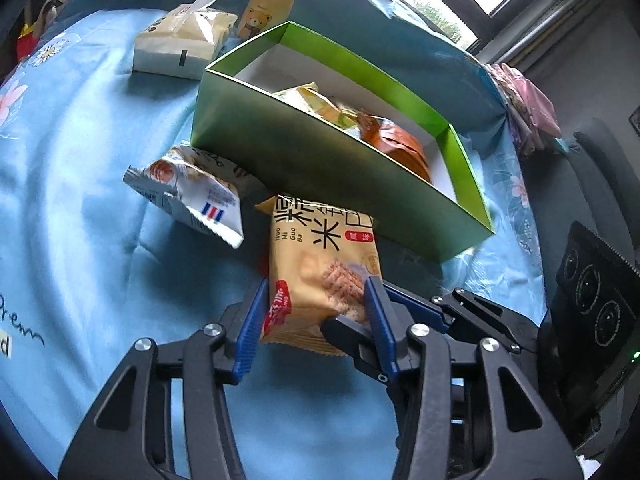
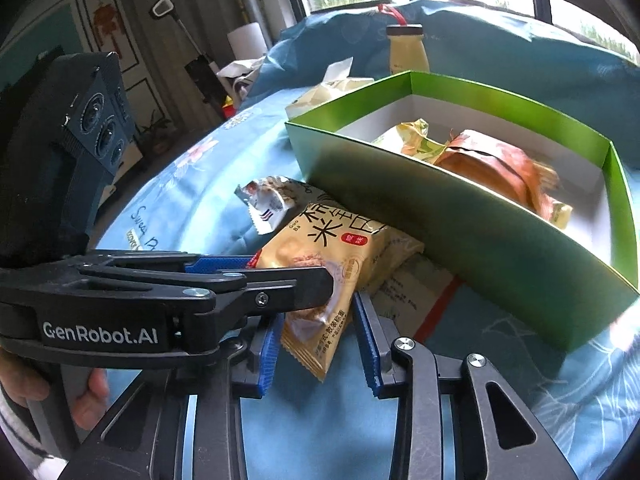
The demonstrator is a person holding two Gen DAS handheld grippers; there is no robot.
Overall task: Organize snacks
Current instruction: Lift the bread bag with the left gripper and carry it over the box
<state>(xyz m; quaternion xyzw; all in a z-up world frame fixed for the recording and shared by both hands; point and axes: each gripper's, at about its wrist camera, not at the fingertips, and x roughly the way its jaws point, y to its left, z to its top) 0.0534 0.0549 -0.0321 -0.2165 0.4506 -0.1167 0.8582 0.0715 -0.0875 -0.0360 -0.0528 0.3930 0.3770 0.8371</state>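
A yellow rice-cracker packet (image 1: 320, 264) sits just in front of the green box (image 1: 320, 168) on the blue floral sheet. My left gripper (image 1: 316, 330) is shut on its near end, blue pads pressing both edges. From the right, the right gripper's fingers (image 1: 348, 336) reach onto the same packet. In the right wrist view the packet (image 2: 340, 248) has its lower corner pinched in my right gripper (image 2: 320, 356), with the left gripper (image 2: 288, 272) clamped across it from the left. Another yellow wrapper (image 2: 404, 248) lies underneath.
The green box (image 2: 460, 216) holds an orange packet (image 2: 496, 164) and a yellow-green one (image 2: 416, 136). A white and blue snack packet (image 1: 192, 196) leans at the box's left corner. Behind stand a tissue pack (image 1: 180, 40) and a yellow bottle (image 1: 272, 4). A hand (image 2: 88, 400) holds the left gripper.
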